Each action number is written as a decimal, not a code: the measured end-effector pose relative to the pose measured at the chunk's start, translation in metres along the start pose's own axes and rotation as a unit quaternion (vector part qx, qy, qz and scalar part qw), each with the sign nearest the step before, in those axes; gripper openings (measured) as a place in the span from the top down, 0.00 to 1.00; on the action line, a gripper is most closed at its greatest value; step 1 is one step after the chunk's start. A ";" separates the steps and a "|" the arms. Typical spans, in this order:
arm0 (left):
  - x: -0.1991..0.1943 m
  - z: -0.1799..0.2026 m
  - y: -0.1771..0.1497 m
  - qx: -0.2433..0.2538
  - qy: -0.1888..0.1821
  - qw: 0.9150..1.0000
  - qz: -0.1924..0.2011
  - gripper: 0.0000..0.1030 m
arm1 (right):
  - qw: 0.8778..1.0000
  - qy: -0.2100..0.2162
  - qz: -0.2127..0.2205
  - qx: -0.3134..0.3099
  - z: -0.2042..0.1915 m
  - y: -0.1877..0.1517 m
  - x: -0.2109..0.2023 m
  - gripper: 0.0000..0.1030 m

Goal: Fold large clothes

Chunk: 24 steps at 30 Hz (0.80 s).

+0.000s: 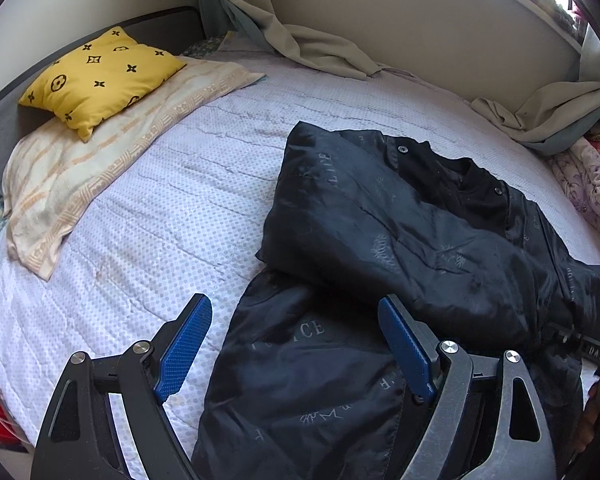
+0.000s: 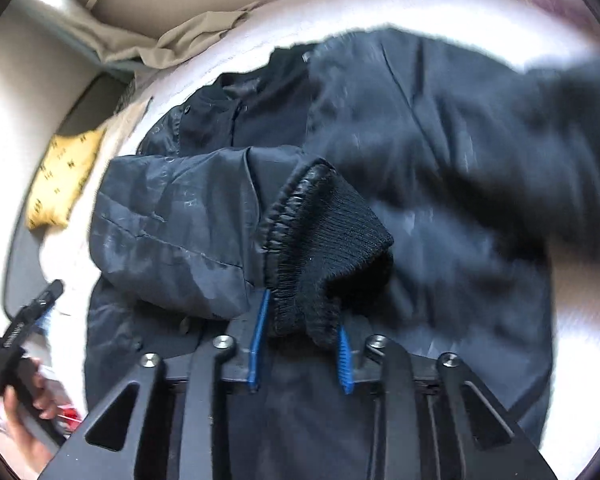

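A black shiny jacket (image 1: 400, 232) with a dark collar and faint printed lettering lies on the white dotted bedspread (image 1: 160, 200), its left side folded over the body. My left gripper (image 1: 296, 308) is open and empty, hovering over the jacket's lower left edge. In the right wrist view my right gripper (image 2: 302, 312) is shut on the jacket's ribbed knit cuff (image 2: 332, 240) and holds the sleeve above the jacket body (image 2: 440, 160). The right view is blurred by motion.
A yellow patterned pillow (image 1: 100, 76) rests on a cream towel (image 1: 80, 184) at the bed's far left. Beige curtains (image 1: 312, 48) hang along the far wall and bunch at the right (image 1: 540, 108). A floral quilt (image 1: 588, 184) lies at the right edge.
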<state>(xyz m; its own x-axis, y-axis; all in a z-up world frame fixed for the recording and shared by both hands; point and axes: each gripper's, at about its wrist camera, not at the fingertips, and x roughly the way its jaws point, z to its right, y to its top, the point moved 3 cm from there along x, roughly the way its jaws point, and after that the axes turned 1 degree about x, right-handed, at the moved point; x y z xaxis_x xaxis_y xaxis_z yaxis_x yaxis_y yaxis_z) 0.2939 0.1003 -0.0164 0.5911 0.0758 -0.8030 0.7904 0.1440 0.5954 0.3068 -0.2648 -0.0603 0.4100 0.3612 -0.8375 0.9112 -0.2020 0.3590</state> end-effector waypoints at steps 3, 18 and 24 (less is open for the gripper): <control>0.004 -0.004 0.000 -0.003 0.007 1.000 -0.003 0.14 | 0.997 -0.051 0.036 -0.050 -0.005 0.021 -0.008 0.93; 0.023 0.035 0.041 0.094 0.049 0.994 0.008 0.15 | 0.993 -0.076 0.056 -0.064 0.011 0.053 0.010 0.82; 0.037 0.055 0.055 0.122 0.016 0.992 0.034 0.15 | 0.991 -0.073 0.101 -0.047 0.007 0.061 -0.027 0.64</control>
<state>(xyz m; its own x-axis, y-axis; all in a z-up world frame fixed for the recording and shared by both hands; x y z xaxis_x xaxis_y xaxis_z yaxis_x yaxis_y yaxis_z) 0.3677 0.0568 -0.0117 0.6423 0.1093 -0.7586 0.7664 -0.1051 0.6337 0.3513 -0.2934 -0.0191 0.5809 0.1849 -0.7927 0.8134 -0.1695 0.5565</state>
